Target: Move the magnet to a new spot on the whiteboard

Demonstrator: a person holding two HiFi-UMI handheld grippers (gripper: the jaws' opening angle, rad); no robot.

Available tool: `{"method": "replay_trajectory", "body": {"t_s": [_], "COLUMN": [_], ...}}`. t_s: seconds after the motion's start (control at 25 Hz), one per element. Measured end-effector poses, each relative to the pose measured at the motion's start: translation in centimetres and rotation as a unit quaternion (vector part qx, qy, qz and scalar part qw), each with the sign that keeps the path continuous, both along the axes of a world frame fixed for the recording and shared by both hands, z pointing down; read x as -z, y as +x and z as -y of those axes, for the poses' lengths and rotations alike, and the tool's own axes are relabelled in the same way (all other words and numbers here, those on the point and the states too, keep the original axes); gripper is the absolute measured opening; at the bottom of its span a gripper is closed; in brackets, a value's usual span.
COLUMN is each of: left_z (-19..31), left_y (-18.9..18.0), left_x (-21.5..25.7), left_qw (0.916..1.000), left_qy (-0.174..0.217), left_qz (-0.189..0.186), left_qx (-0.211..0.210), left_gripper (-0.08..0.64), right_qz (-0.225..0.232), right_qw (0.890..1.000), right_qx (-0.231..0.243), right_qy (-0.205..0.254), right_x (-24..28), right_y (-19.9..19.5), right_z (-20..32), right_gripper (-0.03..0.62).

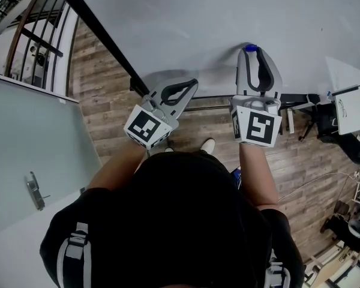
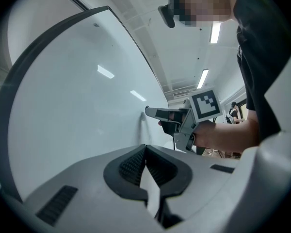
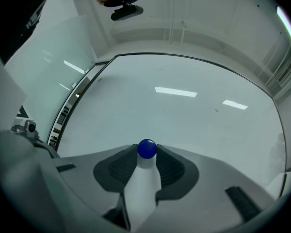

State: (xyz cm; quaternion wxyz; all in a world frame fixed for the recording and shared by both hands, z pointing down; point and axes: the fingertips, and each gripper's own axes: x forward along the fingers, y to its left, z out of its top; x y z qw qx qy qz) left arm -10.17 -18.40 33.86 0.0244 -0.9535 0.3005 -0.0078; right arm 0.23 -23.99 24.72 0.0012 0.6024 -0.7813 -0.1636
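Evidently the right gripper (image 3: pixel 147 152) had its ribbed pads (image 3: pixel 120 167) closed on the small blue magnet (image 3: pixel 147 148), which sat right at the fingertips and lay against the whiteboard (image 3: pixel 194 115), low on its surface and well clear of its dark frame. The left gripper (image 2: pixel 145 147) was held off the whiteboard to the left of the magnet, its two pads pressed together at the tips with nothing between them. Behind each pair of jaws sat a marker cube (image 1: pixel 256 126), and below the whiteboard's lower edge the wooden floor (image 1: pixel 108 89) showed between the person's forearms.
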Motion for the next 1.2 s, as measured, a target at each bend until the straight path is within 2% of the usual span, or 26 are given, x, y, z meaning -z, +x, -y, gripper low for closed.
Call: {"method": "replay_trajectory", "body": {"t_s": [0.48, 0.64, 0.96, 1.2], "left_z": [-1.1, -2.1, -3.3, -4.6], "left_y": [-1.6, -2.3, -3.5, -5.3], "left_x": [0.9, 0.5, 1.6, 1.4], "left_qw": [0.9999, 0.9999, 0.9998, 0.9998], "left_qy": [0.010, 0.008, 0.018, 0.019], "left_qz": [-0.002, 0.011, -0.002, 0.001], "left_qx": [0.003, -0.001, -0.004, -0.007], "left_gripper": [0.005, 0.005, 0.005, 0.005], "right_qz": [0.020, 0.032, 0.062, 0.061], "right_qw": [0.999, 0.998, 0.992, 0.988], "right_qx": [0.034, 0.046, 0.096, 0.122], "right_qy": [-0.019, -0.029, -0.056, -0.076], "right_x": [-1.1, -2.1, -3.9, -5.9], "right_y": [-0.9, -1.5, -3.6, -6.3], "right_z": [-3.5, -5.0, -7.7, -9.6], "right_gripper": [0.118, 0.118, 0.118, 0.118]}}
